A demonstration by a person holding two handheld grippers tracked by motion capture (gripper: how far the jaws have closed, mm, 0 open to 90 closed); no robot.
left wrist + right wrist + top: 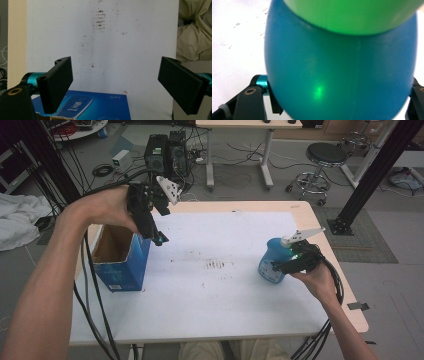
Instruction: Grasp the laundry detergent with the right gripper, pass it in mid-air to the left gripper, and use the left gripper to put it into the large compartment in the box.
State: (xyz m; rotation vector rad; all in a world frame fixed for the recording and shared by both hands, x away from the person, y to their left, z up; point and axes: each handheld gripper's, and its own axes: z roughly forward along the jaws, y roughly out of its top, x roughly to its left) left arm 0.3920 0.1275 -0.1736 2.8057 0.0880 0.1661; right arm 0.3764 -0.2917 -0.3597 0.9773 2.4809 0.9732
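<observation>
While the left tool (159, 239) hangs spread above the blue box (121, 262), the right tool (284, 266) clamps the blue bottle (272, 260).

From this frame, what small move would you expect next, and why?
Probably a lift of the blue bottle toward the open blue box. The right gripper is shut on the bottle, which stands on the table, while the left gripper hangs open above the box.
</observation>
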